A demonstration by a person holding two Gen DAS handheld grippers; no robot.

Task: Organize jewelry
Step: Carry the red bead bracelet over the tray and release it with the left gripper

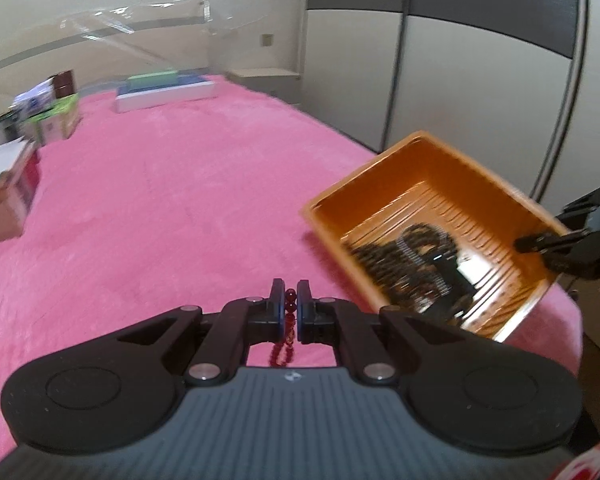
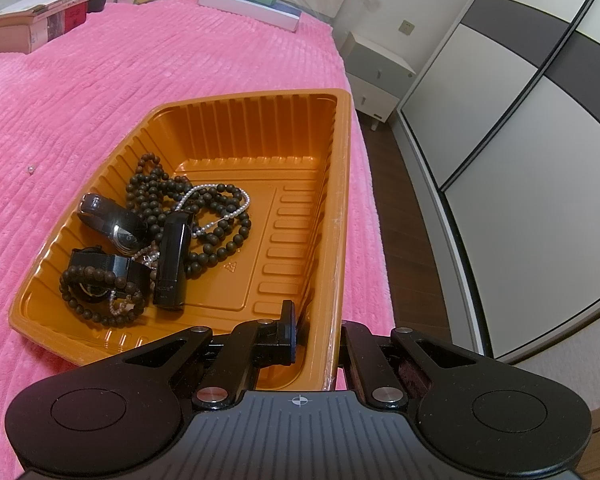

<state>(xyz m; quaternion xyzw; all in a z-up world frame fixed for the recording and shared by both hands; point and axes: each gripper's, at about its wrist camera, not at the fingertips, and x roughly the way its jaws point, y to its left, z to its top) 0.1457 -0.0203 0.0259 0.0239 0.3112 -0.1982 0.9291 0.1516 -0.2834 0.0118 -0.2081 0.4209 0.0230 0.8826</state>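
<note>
In the orange tray (image 2: 332,184): two watches (image 2: 116,224).

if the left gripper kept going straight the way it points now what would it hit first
Probably only the pink blanket. The left gripper, shut on a red bead string, points along open bedding; the orange tray sits off to its right. Depth is hard to judge.

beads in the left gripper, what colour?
Dark red bead strand, pinched in the left gripper; left wrist view shows it best.
</note>
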